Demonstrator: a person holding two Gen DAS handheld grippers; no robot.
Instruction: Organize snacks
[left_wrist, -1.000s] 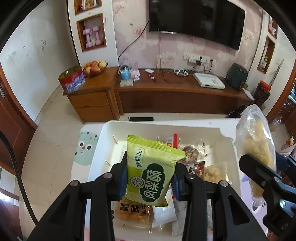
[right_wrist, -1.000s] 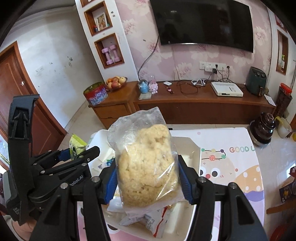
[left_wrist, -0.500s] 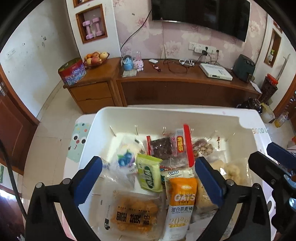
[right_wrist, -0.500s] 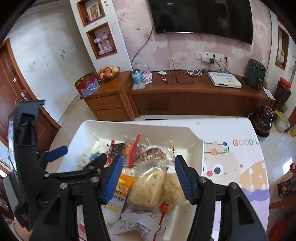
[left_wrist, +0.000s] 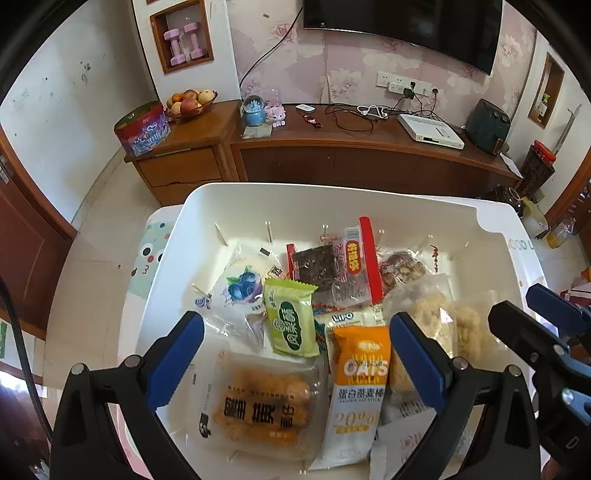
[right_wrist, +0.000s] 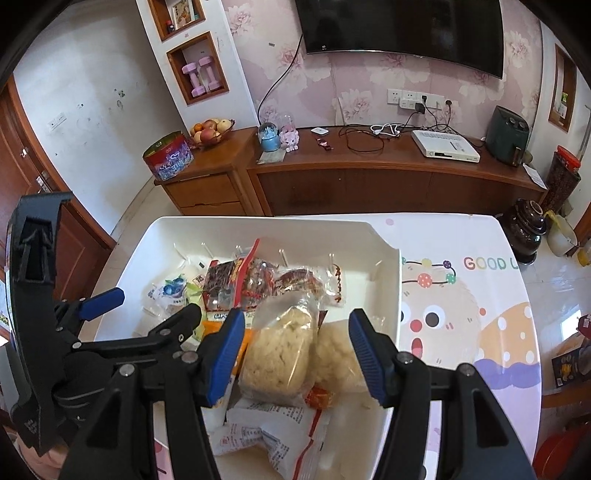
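white bin (left_wrist: 173, 258) is holding mixed snack packets (green packet (left_wrist: 291, 323) lying near its middle) | left gripper (left_wrist: 295, 354) and right gripper (right_wrist: 295, 350) are hovering released above the bin | cartoon-print table (right_wrist: 461, 295) is carrying the bin, TV cabinet (left_wrist: 369, 158) standing behind

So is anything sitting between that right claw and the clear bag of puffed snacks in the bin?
Nothing visible. The right gripper is open right above the clear puffed-snack bag, which lies on top of the pile in the white bin, uncovered.
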